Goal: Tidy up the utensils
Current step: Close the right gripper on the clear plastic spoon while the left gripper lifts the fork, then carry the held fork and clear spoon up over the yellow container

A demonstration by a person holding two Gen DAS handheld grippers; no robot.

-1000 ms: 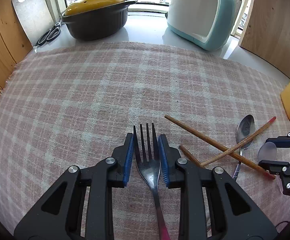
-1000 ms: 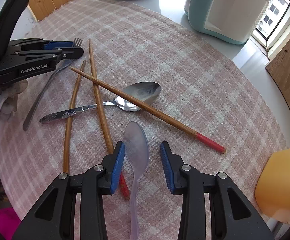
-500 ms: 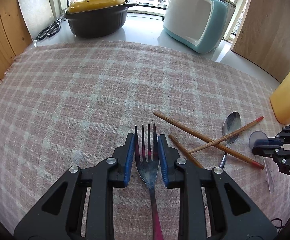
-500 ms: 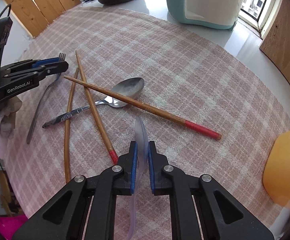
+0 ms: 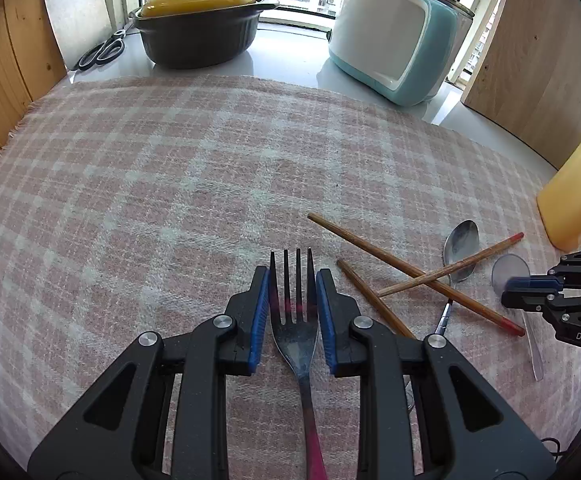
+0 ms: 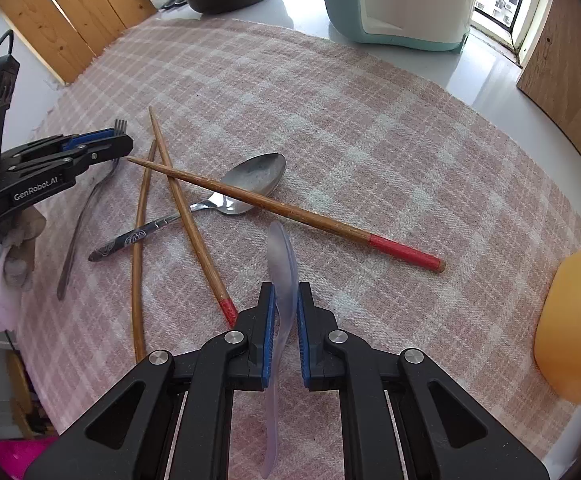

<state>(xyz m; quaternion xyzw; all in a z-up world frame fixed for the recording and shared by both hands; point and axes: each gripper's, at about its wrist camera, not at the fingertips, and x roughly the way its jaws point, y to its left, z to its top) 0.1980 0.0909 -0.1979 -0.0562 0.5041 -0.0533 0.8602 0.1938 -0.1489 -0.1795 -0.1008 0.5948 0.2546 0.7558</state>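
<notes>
My left gripper is shut on a metal fork, its tines pointing forward above the checked cloth; it also shows in the right wrist view. My right gripper is shut on a clear plastic spoon, held on edge; it also shows in the left wrist view. A metal spoon lies on the cloth under three wooden chopsticks, two of them red-tipped, between the two grippers.
A pink checked cloth covers the table. A yellow container stands at the right edge. A black pot with yellow lid, a white-teal appliance, scissors and a cutting board stand at the back.
My right gripper closed on the clear plastic spoon and tipped it on edge off the cloth. My left gripper rose slightly with the fork held.
</notes>
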